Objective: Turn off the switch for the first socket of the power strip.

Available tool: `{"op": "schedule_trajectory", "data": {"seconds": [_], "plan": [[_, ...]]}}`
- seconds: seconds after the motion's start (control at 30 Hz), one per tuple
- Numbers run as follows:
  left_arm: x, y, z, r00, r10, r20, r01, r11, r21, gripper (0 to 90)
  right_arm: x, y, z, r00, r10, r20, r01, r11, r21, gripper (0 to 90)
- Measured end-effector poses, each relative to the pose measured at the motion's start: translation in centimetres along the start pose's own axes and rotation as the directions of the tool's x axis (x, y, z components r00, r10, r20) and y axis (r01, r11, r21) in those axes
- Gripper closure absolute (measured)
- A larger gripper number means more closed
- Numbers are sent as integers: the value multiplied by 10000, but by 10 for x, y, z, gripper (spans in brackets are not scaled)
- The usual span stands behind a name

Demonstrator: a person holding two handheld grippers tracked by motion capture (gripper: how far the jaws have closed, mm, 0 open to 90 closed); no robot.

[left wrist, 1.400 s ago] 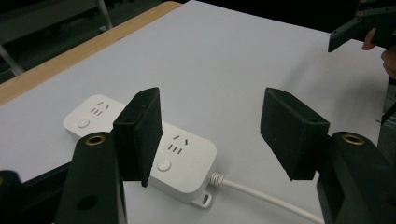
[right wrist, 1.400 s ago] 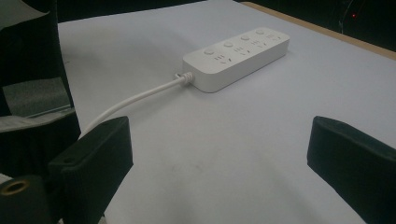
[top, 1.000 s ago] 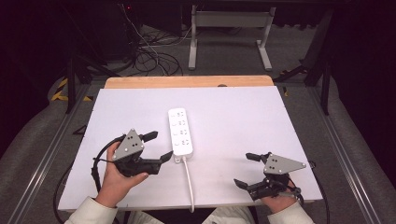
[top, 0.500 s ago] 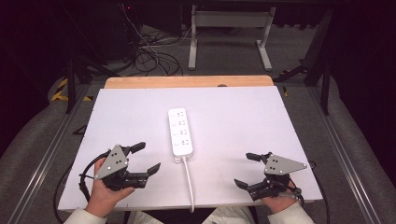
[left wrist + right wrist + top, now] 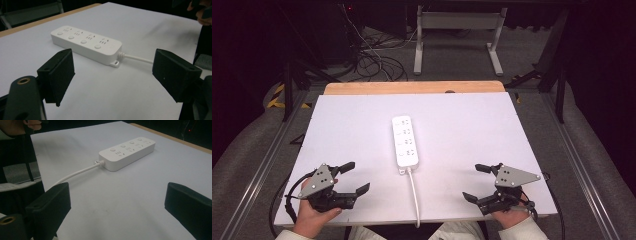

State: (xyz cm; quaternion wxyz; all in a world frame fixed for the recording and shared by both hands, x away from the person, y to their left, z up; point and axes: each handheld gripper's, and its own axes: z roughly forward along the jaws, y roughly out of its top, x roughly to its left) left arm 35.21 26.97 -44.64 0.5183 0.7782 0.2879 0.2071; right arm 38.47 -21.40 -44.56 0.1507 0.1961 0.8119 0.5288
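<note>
You face a white-topped rectangular table (image 5: pixel 362 125) with a pale wooden strip (image 5: pixel 412 88) along its far edge. Beyond it, on the dark grey carpeted floor (image 5: pixel 452 62), stands a light grey metal frame on two feet (image 5: pixel 459 22), and to its left lies a tangle of black cables (image 5: pixel 372 67). Grey metal rails (image 5: pixel 262 165) run along both sides of your table. The room behind is dark.
</note>
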Motion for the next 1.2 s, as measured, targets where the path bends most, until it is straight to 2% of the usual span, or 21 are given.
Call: {"op": "schedule_trajectory", "data": {"seconds": [0.17,0.37,0.57,0.63,0.73,0.93,1.13,1.2], "plan": [[2,-11,-1,9997,232,-73,-227,9983,544,184,-1,-1,1,10000,45,-19,-45,10000,28,66],[1,-15,4,9999,128,29,-130,9959,895,184,-1,-1,1,10000,41,-22,-40,10000,59,66],[2,-12,4,9994,-319,119,313,9983,494,184,-1,-1,1,10000,42,-34,-42,10000,77,66],[3,-12,3,9999,-168,-10,168,9988,464,184,-1,-1,1,10000,34,-20,-34,10000,79,66],[3,-12,1,9995,-329,2,328,9989,333,185,-1,0,1,10000,22,5,-22,10000,81,66],[4,-11,-1,9992,-374,-172,378,9990,225,186,-1,0,1,10000,13,23,-13,9999,105,67],[4,-11,-2,9986,-76,-532,96,9993,373,186,-1,0,2,10000,3,70,-4,9999,130,67],[4,-10,-1,9987,-67,-507,86,9992,381,185,-1,0,2,10000,13,94,-14,9999,121,67]]}}
